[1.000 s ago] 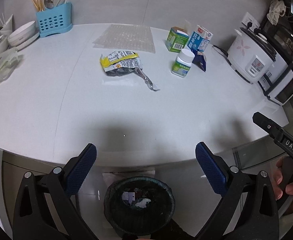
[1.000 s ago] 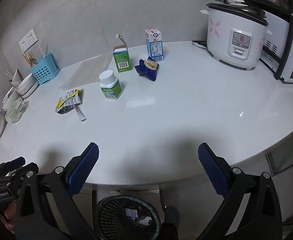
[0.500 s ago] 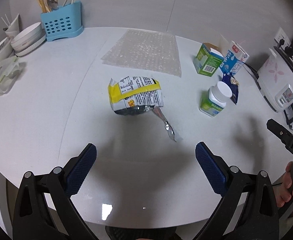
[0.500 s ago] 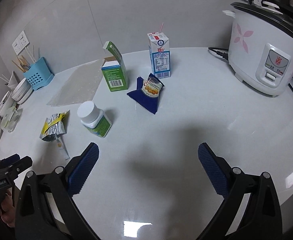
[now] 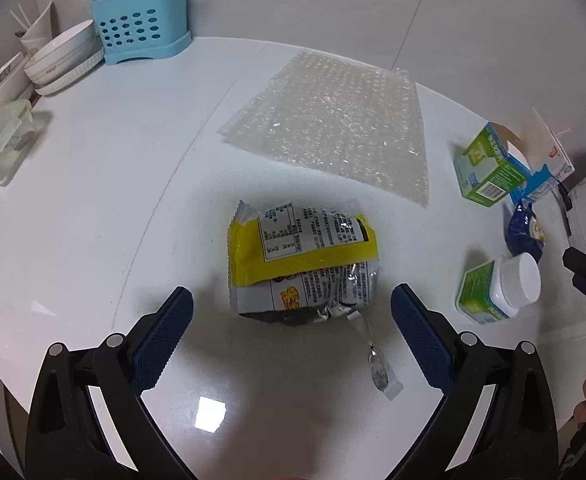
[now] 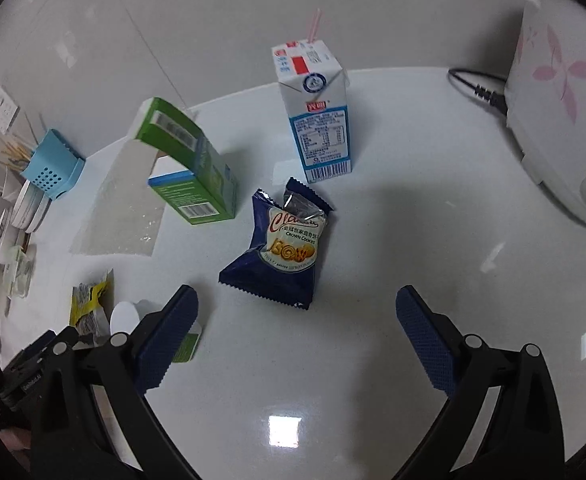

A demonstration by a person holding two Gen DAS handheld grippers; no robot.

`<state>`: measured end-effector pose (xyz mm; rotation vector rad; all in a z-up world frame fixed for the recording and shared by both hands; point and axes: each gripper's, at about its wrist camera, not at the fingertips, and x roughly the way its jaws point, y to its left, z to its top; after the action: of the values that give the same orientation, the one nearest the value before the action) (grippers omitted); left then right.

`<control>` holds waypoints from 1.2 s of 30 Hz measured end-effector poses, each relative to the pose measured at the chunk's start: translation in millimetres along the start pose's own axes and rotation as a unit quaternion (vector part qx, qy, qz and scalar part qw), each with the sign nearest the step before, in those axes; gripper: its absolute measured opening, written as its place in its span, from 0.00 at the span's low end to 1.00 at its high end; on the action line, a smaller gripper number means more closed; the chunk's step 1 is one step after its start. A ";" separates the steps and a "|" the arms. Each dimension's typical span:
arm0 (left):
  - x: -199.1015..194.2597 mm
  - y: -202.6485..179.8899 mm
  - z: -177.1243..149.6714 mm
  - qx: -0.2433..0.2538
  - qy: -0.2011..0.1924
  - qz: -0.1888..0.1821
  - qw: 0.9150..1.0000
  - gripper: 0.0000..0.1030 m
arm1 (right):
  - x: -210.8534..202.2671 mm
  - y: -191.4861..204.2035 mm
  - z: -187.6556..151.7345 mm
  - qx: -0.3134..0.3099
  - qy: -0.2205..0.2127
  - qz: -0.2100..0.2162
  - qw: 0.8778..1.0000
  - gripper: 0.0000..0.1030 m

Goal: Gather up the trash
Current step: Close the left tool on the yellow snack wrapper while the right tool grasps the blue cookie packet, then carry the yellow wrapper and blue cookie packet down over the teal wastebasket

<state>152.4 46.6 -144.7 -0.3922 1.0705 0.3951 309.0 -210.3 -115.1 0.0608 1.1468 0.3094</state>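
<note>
Both grippers had swung in over the tabletop [image 5: 93, 200], fingers spread: left gripper [image 5: 292, 320] above the yellow wrapper [image 5: 301, 256], right gripper [image 6: 297, 322] above the blue cookie packet [image 6: 285, 252].

White glossy countertop [image 5: 93, 208] backed by pale grey tiled wall [image 6: 213, 8]; ceiling light reflected on counter; wall sockets [image 6: 5, 108] mounted at left.

Crumpled yellow snack wrapper [image 5: 303, 264] lying torn open, blue cookie packet [image 6: 283, 252] flat beside upright milk carton [image 6: 317, 114]
</note>
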 end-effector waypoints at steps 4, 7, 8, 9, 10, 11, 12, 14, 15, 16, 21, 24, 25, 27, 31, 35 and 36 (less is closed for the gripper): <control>13.0 -1.8 10.9 -0.010 0.006 0.005 1.000 0.94 | 20.0 -3.3 16.8 0.007 0.016 -0.012 1.000 0.91; 21.1 -5.9 16.5 -0.011 0.012 0.008 1.000 0.94 | 33.4 -4.5 26.1 0.019 0.037 -0.014 0.999 0.91; 24.1 -7.1 18.2 -0.012 0.015 0.009 1.000 0.94 | 38.6 -5.4 29.0 0.025 0.047 -0.018 0.998 0.89; 27.0 -8.3 20.0 -0.012 0.018 0.010 1.000 0.94 | 42.4 -6.8 31.6 0.032 0.054 -0.019 0.998 0.86; 29.4 -9.2 21.2 -0.012 0.021 0.011 1.000 0.94 | 45.3 -7.2 34.1 0.038 0.058 -0.018 0.997 0.86; 32.5 -10.5 22.7 -0.011 0.025 0.016 0.999 0.94 | 48.2 -6.6 36.5 0.041 0.062 -0.020 0.997 0.86; 34.3 -11.2 23.8 -0.010 0.027 0.017 0.999 0.94 | 50.1 -5.8 37.7 0.041 0.064 -0.023 0.997 0.83; 37.9 -12.7 25.2 -0.011 0.033 0.025 0.999 0.94 | 56.0 -2.9 39.9 0.041 0.075 -0.030 0.996 0.78; 40.0 -12.8 25.9 -0.011 0.037 0.031 0.999 0.94 | 58.9 -1.4 40.6 0.039 0.081 -0.033 0.995 0.73; 41.5 -12.3 26.5 -0.013 0.040 0.033 0.999 0.93 | 61.4 0.1 41.2 0.037 0.084 -0.035 0.995 0.69; 48.2 -8.9 27.3 -0.030 0.055 0.044 0.997 0.88 | 71.9 7.9 42.0 0.033 0.105 -0.047 0.993 0.56; 46.2 -11.8 25.8 -0.025 0.053 0.047 0.997 0.82 | 74.0 11.6 45.0 0.038 0.110 -0.051 0.992 0.48; 44.7 -11.9 25.7 -0.026 0.050 0.042 0.998 0.81 | 73.8 12.0 45.2 0.037 0.110 -0.052 0.992 0.42; 42.0 -13.0 24.1 -0.023 0.045 0.040 0.998 0.75 | 73.3 15.9 45.2 0.022 0.113 -0.064 0.991 0.36; 39.0 -16.1 21.8 -0.012 0.041 0.036 0.998 0.59 | 71.1 17.2 43.8 0.018 0.114 -0.065 0.991 0.23; 37.2 -16.4 20.1 -0.012 0.043 0.024 0.999 0.56 | 67.3 17.5 42.4 0.013 0.111 -0.062 0.992 0.17; 36.5 -16.2 19.0 -0.013 0.043 0.021 0.999 0.55 | 67.3 18.2 42.9 0.015 0.110 -0.061 0.992 0.16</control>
<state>190.3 46.3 -167.5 -0.4124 1.1592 0.4332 369.1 -169.9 -153.2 -0.0171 1.3683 0.1933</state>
